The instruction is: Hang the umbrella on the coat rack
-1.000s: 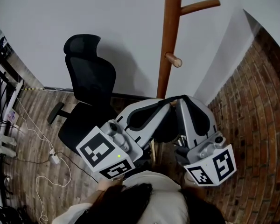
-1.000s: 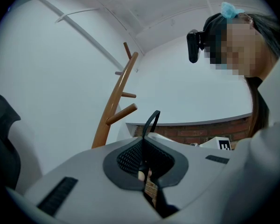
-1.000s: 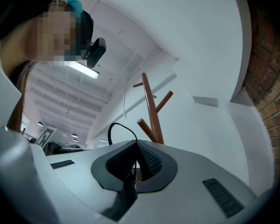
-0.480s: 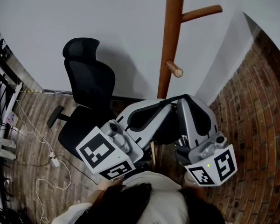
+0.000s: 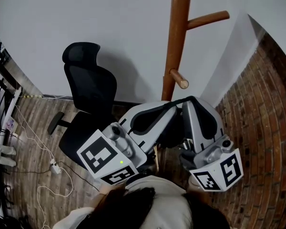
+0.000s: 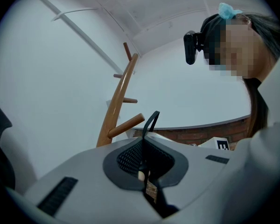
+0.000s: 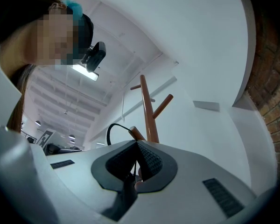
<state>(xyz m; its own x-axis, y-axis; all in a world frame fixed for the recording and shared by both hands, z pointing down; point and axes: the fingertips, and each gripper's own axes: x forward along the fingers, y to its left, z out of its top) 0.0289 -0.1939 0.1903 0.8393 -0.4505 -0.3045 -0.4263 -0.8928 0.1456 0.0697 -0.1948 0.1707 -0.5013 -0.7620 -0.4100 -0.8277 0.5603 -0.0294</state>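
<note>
The umbrella [image 6: 151, 122] shows itself only by its thin black strap loop [image 7: 113, 126]; the rest of it hangs below my grippers, out of sight. My left gripper [image 6: 143, 146] has its jaws pressed together on one side of that loop. My right gripper [image 7: 136, 146] is clamped the same way on the other side, so the strap arches up between the two tips. In the head view, both grippers meet tip to tip in front of the coat rack [image 5: 175, 46], just below its lowest peg [image 5: 179, 78]. A black office chair [image 5: 88, 87] stands beside the rack on my left.

I judge the strap to be soft and limp. Alone it would fall flat, so holding it at two spots is what gives the loop an opening. The umbrella below is probably light but free to swing, and a quick lift would set it rocking and twist the loop. I would hold the strap low on each side, leaving the top of the arch free. The peg looks smooth and angled upward, so a loop dropped over its rounded end should slide toward the pole.
</note>
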